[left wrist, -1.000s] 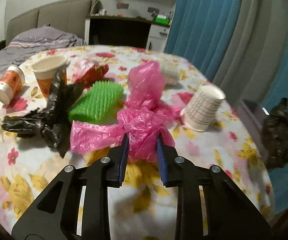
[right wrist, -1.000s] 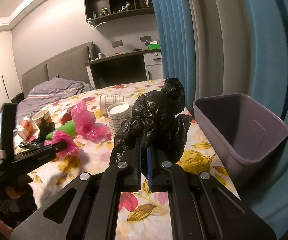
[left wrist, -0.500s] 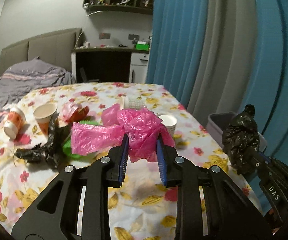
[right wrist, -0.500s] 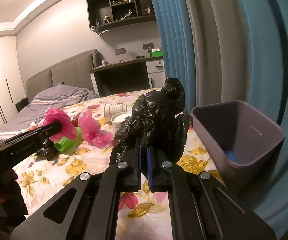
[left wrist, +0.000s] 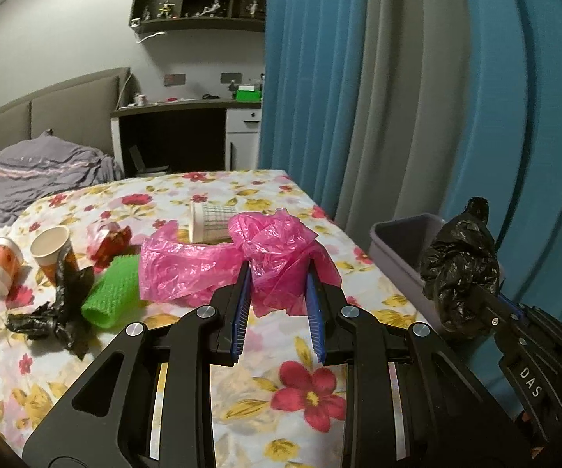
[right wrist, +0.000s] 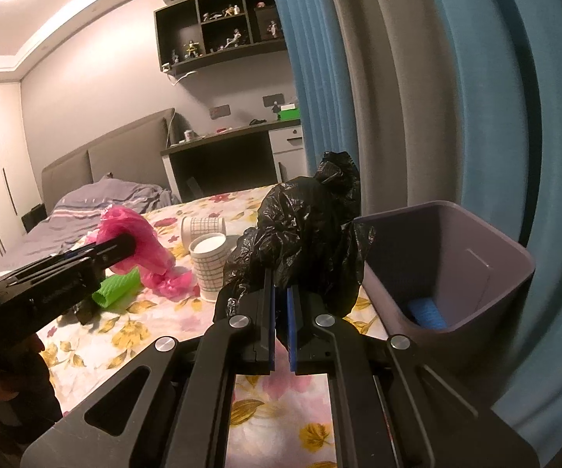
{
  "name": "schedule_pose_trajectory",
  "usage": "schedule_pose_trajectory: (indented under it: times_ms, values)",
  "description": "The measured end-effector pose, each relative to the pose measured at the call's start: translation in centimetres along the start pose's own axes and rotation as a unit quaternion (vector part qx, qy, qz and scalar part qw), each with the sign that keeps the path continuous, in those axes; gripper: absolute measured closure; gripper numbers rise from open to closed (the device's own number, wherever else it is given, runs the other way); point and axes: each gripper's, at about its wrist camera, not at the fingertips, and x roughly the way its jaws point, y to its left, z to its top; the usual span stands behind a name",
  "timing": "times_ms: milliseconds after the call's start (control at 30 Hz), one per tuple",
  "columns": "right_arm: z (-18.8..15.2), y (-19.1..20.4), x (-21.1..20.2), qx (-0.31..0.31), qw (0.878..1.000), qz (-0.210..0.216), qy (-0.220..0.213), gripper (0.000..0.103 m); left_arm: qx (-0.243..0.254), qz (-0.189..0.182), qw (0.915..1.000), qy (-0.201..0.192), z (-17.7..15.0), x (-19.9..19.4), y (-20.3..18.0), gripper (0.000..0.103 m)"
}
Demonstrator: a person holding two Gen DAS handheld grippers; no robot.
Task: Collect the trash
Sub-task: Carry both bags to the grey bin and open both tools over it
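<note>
While the worktop with its flowered yellow-and-red cloth (left wrist: 312,386) spreads under both my hands, a grey plastic bin (right wrist: 476,273) stands at its right edge against the blue curtain (left wrist: 320,78), with something blue lying in its bottom. My right tool (right wrist: 281,308) is clamped on a crumpled black plastic bag (right wrist: 308,230), its blue pads nearly together, holding the bag up just left of the bin's rim. My left tool (left wrist: 277,292) is clamped on a crumpled pink plastic bag (left wrist: 277,253), which bulges between the pads and trails a loose sheet to the left, clear of the cloth. On the worktop lie a green ribbed foam sleeve (left wrist: 113,292), a second black bag twisted flat (left wrist: 59,308) beside it, a red crumpled wrapper (left wrist: 109,240), a white checked paper cup on its side (left wrist: 211,220), an upright checked cup (right wrist: 209,265), and two orange paper cups (left wrist: 49,247) at the far left, one upright, one tipped over.
</note>
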Motion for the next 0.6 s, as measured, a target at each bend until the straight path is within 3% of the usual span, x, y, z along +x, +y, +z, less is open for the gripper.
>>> schedule_pose_trajectory:
  times_ms: [600]
  values:
    - [0.5,-3.4,-0.3,0.022,0.999,-0.032,-0.013,0.097,0.041,-0.050,0.9979,-0.003,0.8,2.3,-4.9,0.077]
